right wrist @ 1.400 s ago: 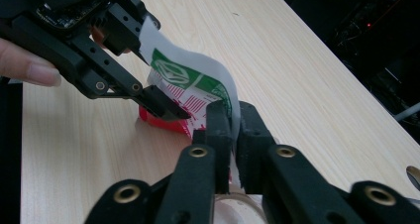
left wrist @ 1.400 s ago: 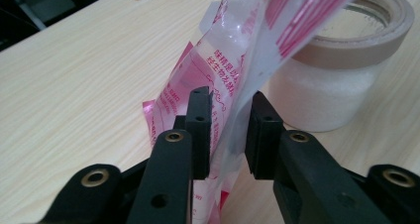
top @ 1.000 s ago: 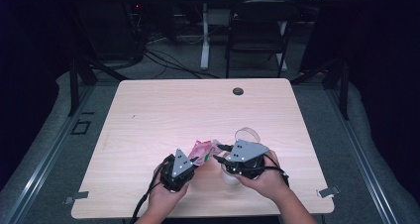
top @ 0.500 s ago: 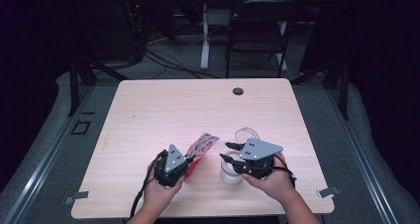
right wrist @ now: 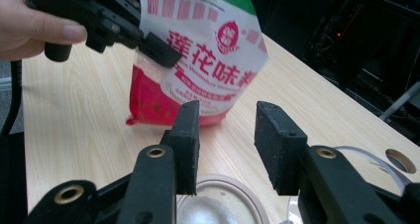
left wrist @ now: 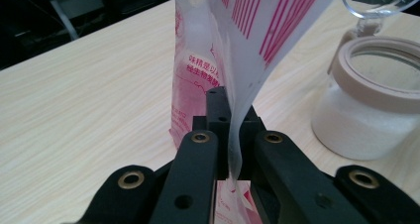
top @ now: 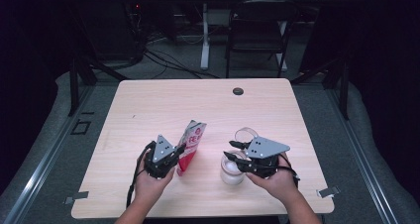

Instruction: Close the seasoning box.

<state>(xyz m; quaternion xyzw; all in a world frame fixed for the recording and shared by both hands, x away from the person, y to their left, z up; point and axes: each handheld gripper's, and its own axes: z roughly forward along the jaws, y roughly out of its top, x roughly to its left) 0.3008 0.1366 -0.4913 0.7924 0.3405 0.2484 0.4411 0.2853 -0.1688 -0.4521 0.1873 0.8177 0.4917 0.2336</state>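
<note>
A pink-and-white snack bag [top: 191, 143] with red print stands tilted on the table, and my left gripper [top: 178, 152] is shut on its side edge. In the left gripper view the thin film of the bag [left wrist: 223, 60] runs down between the closed jaws of my left gripper [left wrist: 230, 131]. A squat white jar [top: 232, 170] with a tan rim stands open to the right. My right gripper [top: 232, 150] hovers just over it, open. In the right gripper view the jar mouth [right wrist: 223, 206] lies below my right gripper [right wrist: 225, 135], and the bag [right wrist: 198, 50] stands beyond.
A clear round lid [top: 246, 134] lies just behind the jar. A dark cable grommet [top: 238, 91] sits near the table's far edge. The wooden table [top: 148, 110] has bare surface to the left and back. A chair and cables stand beyond it.
The two grippers have drawn apart. The left one moved left with the bag, which now stands more upright; the right one shifted right above the jar.
</note>
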